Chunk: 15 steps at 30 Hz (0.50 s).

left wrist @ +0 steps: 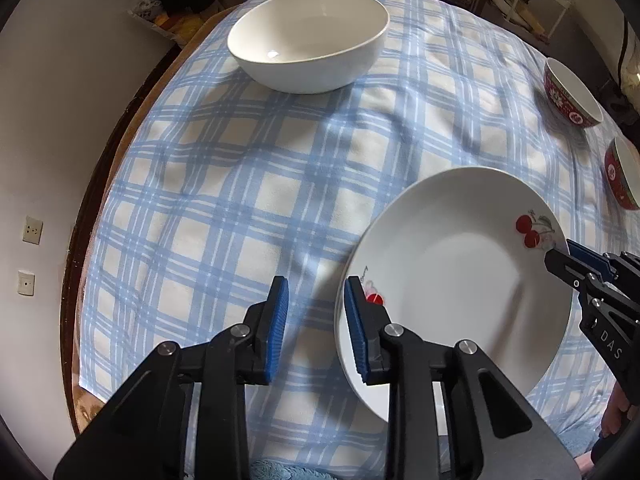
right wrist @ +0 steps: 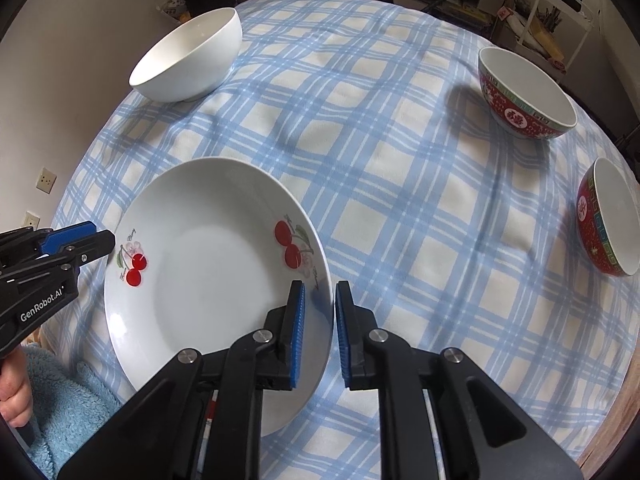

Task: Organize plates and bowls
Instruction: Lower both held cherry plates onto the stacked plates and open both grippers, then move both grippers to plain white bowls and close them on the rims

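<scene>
The shallow white ceramic plate with red cherry prints (right wrist: 208, 280) lies on the blue-and-white checked tablecloth (right wrist: 400, 208). Its rim sits between the slightly parted pads of both the left gripper (left wrist: 316, 324) and the right gripper (right wrist: 320, 328), neither pressing. A plain white bowl (left wrist: 308, 36) and two red patterned bowls (right wrist: 524, 96) stand well apart.

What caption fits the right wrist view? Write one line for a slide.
Open right tongs straddle the cherry plate's rim on a checked tablecloth, with three bowls beyond.
</scene>
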Motion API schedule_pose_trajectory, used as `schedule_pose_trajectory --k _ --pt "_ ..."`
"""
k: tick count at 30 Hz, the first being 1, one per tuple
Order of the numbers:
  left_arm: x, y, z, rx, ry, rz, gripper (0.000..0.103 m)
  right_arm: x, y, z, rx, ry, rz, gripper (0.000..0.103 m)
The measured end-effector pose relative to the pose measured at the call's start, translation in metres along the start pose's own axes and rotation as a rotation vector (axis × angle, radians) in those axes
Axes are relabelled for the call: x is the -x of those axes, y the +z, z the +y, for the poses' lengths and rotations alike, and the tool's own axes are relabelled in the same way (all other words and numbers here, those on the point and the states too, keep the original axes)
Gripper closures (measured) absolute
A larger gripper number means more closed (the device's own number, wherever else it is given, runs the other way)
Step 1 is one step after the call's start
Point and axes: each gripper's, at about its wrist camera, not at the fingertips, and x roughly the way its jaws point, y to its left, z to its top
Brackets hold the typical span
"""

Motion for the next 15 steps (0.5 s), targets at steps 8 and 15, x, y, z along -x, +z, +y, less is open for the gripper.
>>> schedule_pose_trajectory --k 8,15 --pt "0.02 0.021 0.02 0.061 0.056 -0.071 0.037 0.026 0.033 0.004 -0.002 0.082 -0.132 0.041" --pt "0.043 0.056 0.047 0.122 0.094 -0.138 0.014 0.046 0.078 0.024 0.034 0.131 -0.217 0.005"
